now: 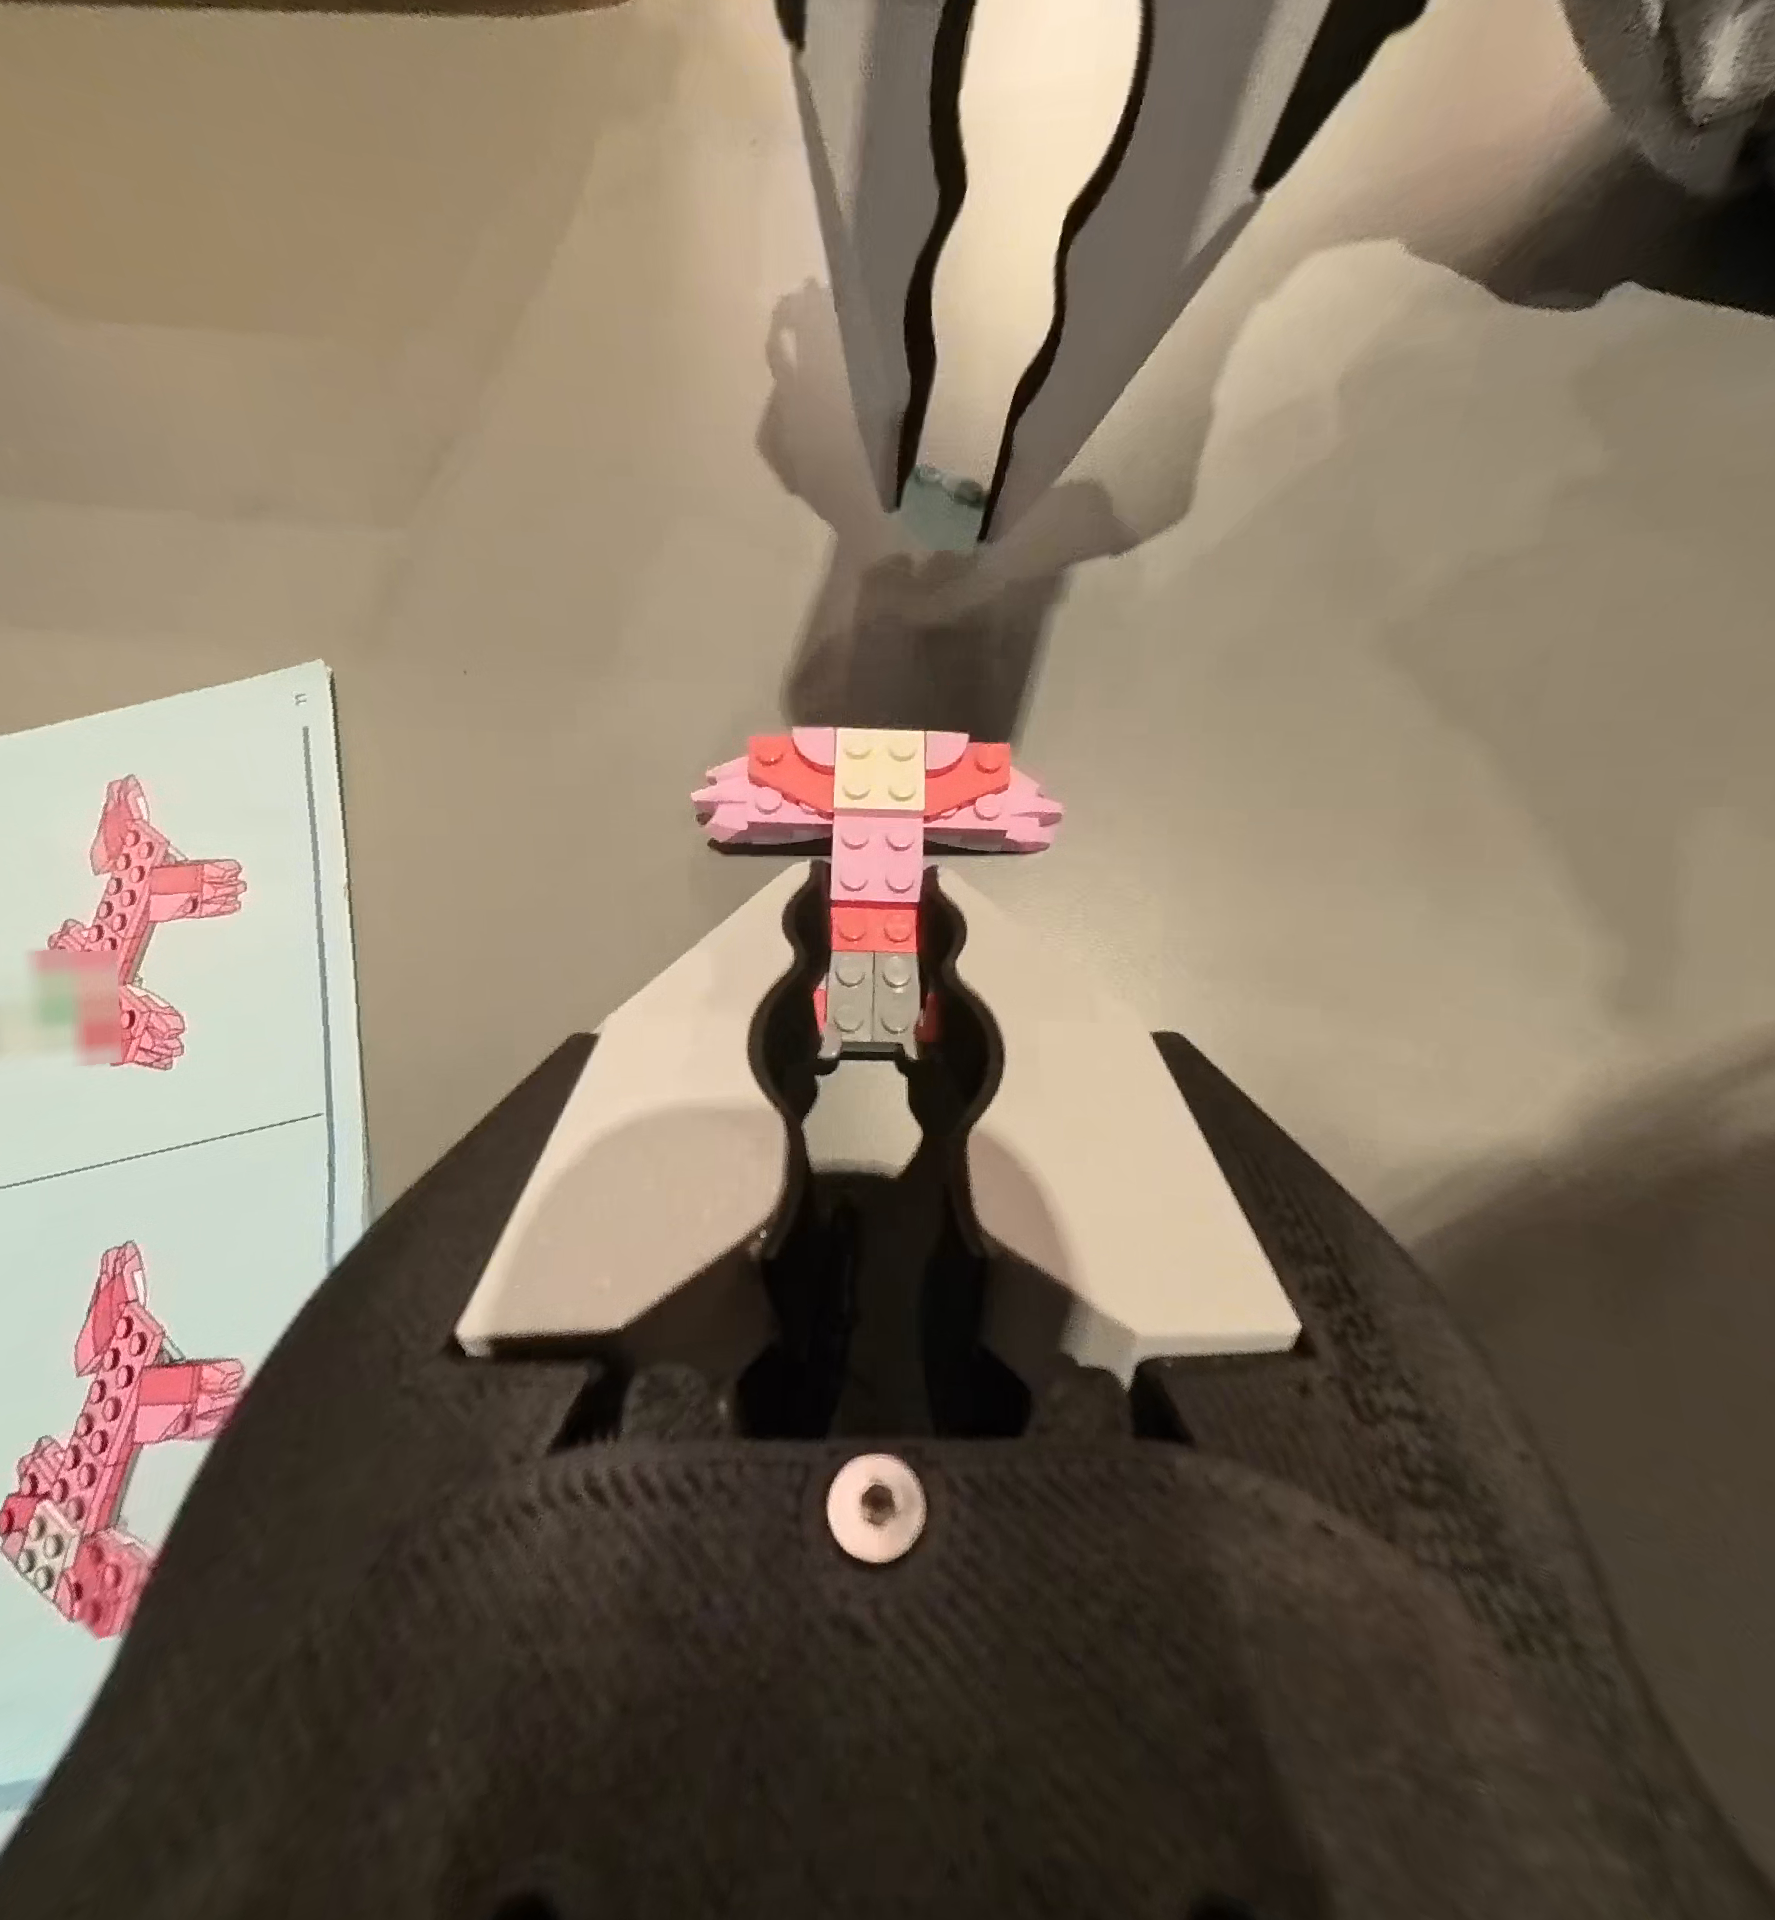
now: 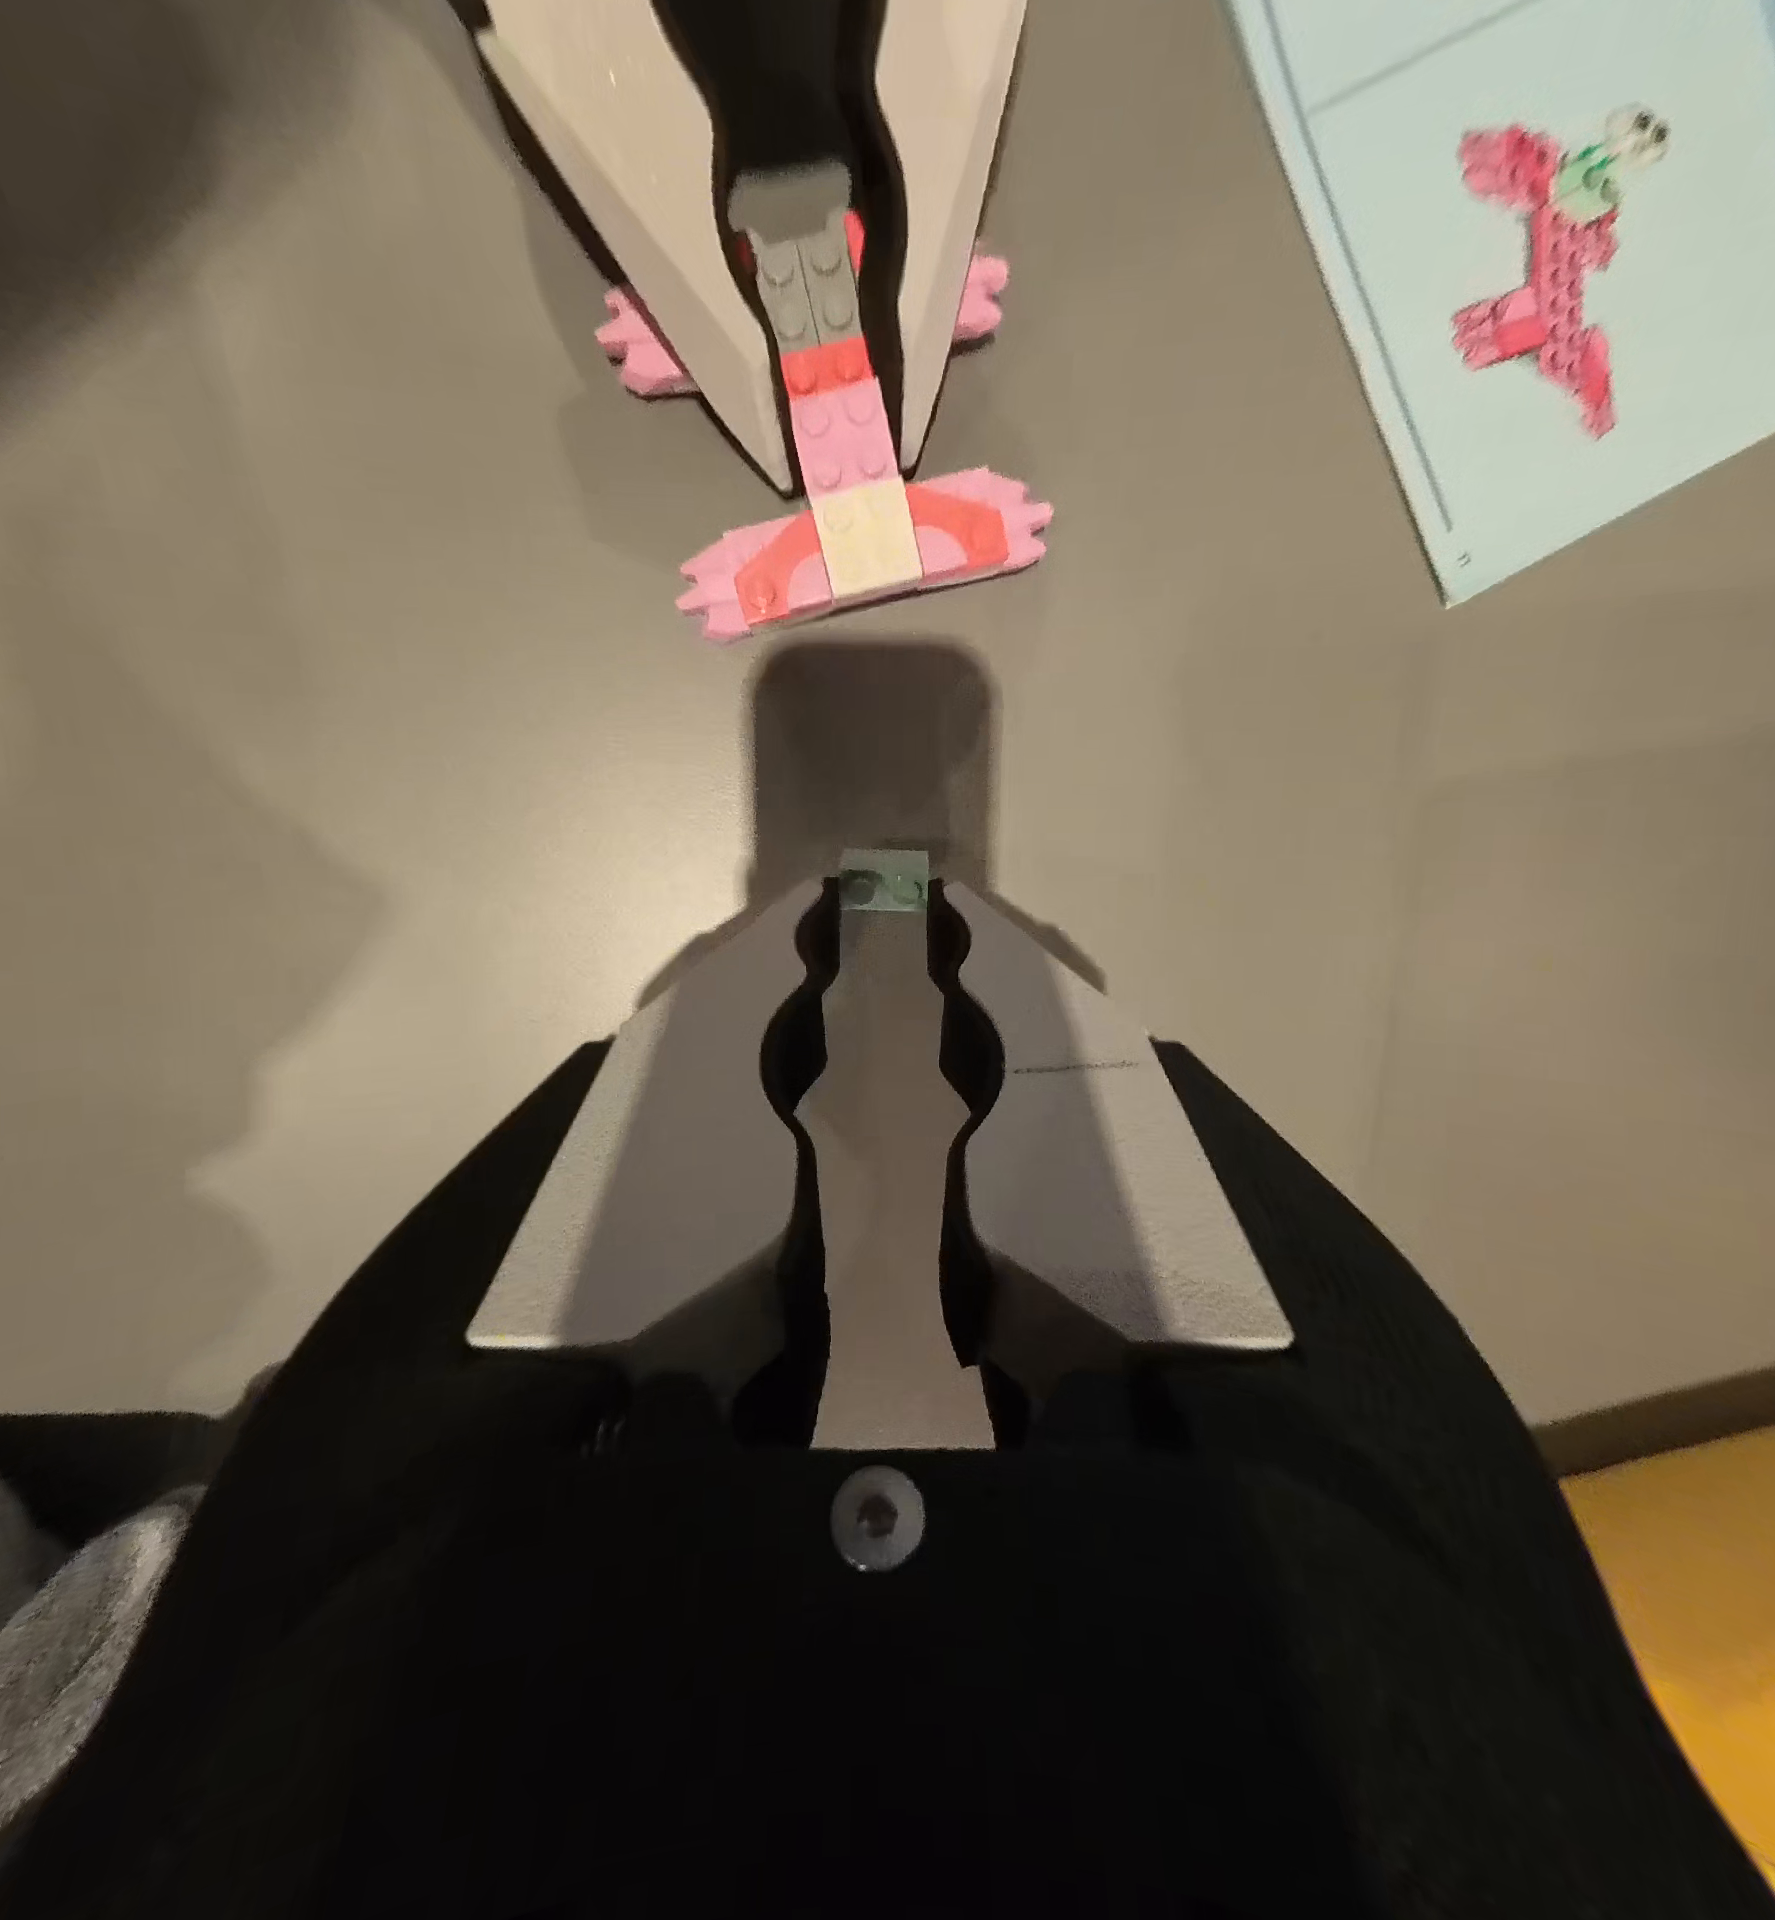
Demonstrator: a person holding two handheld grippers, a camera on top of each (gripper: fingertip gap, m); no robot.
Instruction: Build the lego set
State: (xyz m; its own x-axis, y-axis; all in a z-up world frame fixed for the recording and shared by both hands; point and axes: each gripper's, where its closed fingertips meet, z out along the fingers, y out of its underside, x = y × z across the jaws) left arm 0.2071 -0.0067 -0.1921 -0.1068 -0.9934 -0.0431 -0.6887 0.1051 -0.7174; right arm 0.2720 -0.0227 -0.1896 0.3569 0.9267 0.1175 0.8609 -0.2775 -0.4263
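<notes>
My left gripper [image 1: 875, 894] is shut on a pink, red, cream and grey lego model [image 1: 875, 831], gripping its narrow body; the wide pink end sticks out past the fingertips. The same model [image 2: 852, 520] and left gripper [image 2: 841, 468] show at the top of the right wrist view. My right gripper [image 2: 883, 883] is shut on a small pale green plate [image 2: 883, 879] at its fingertips. In the left wrist view the right gripper [image 1: 945, 509] points down at the model from farther off, the green plate [image 1: 943, 507] in its tips, a short gap from the model's cream end.
The grey table [image 1: 1382, 831] carries a light blue instruction sheet [image 1: 135, 1039] at the left of the left wrist view; it also lies at the upper right of the right wrist view [image 2: 1548, 312]. A yellow floor [image 2: 1714, 1621] shows past the table edge at lower right. Left tips to right tips: about 8 cm.
</notes>
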